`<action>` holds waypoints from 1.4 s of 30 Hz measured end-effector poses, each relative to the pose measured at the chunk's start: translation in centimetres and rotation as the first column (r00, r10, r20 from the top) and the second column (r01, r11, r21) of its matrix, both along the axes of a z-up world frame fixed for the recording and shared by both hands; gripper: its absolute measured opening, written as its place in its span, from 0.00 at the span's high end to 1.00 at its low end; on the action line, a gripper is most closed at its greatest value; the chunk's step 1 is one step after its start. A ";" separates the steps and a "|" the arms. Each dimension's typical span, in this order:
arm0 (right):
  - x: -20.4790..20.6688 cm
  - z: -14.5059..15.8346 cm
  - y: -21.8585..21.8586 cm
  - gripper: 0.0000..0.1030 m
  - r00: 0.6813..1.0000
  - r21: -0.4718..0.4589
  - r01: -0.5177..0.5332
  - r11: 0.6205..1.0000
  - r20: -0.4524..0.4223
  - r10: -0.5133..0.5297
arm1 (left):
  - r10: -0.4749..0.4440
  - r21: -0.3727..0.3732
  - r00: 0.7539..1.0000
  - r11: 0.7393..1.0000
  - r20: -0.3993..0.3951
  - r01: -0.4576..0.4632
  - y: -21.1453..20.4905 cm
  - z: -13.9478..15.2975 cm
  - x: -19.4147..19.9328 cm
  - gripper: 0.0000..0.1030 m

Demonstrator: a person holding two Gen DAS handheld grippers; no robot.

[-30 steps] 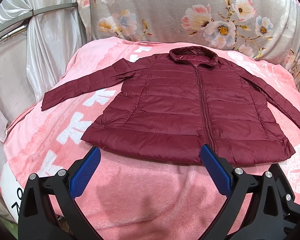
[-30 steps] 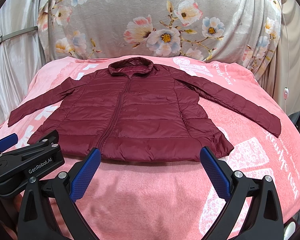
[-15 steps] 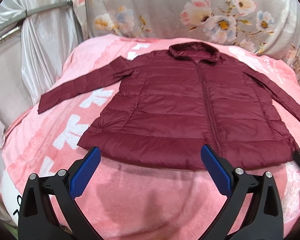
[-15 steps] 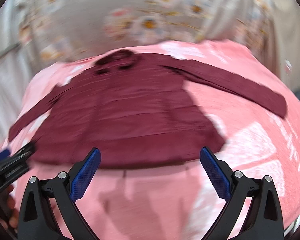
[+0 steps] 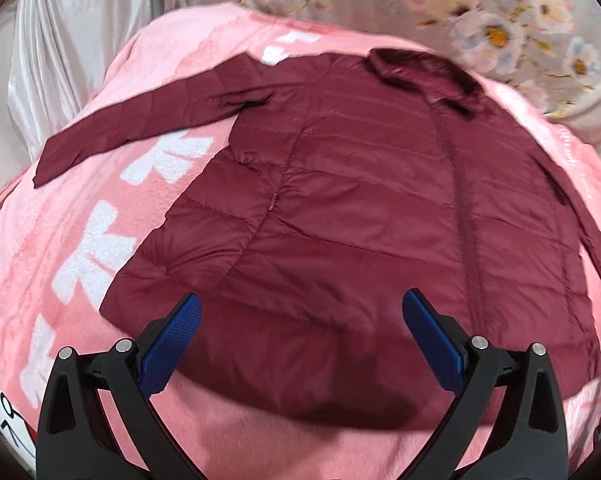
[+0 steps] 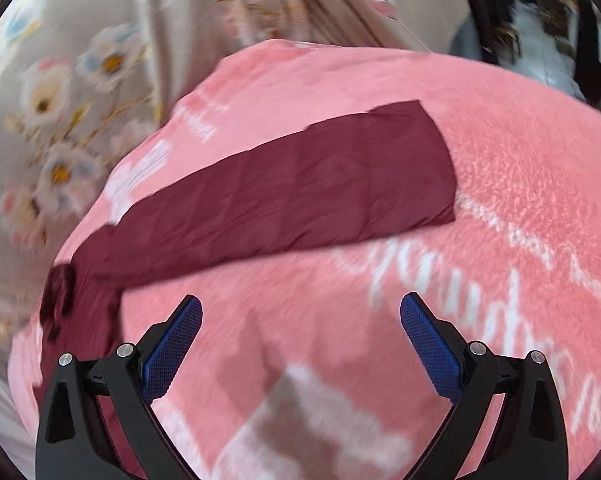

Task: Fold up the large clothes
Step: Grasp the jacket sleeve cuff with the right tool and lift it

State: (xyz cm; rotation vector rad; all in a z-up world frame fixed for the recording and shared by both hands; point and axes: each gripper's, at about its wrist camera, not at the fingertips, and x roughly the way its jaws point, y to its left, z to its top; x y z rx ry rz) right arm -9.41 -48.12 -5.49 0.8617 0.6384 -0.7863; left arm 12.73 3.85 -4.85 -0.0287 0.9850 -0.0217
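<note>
Domestic interior, probably a bedroom or a room set up as one. A fleecy pink blanket (image 5: 80, 208) with white printed characters and script covers a broad, rounded surface; whether a bed or a table lies beneath cannot be told. A maroon jacket (image 5: 364, 216) lies spread flat on it, one sleeve (image 6: 284, 196) stretched across the pile. Behind hangs a grey floral cloth (image 5: 500, 20) with pink and white blossoms; at the left, pale satin drapery (image 5: 60, 52). In the right wrist view, beige pleated curtains (image 6: 300, 4) close off the back, and blurred dark and white items (image 6: 540, 32) stand at the far right.
</note>
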 end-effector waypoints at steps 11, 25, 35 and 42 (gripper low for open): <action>1.8 -0.7 -6.6 0.68 0.986 -0.012 0.156 0.988 0.061 -0.155 | 0.044 0.120 0.998 0.992 0.035 -0.048 1.6 -0.5 5.8 0.05; 26.9 14.4 14.5 0.91 0.755 -0.438 -0.541 0.718 0.122 0.644 | 0.029 0.108 0.972 0.993 0.235 -0.056 1.2 3.6 9.5 0.05; 36.9 4.6 35.9 0.88 0.309 -0.242 -0.926 0.290 -0.040 0.950 | 0.056 0.021 0.986 0.998 0.159 -0.060 3.6 3.0 12.4 0.05; 33.6 4.1 35.6 0.47 0.273 -0.233 -0.937 0.262 -0.018 0.962 | 0.006 -0.171 0.995 0.985 0.097 0.011 3.8 2.3 14.8 0.05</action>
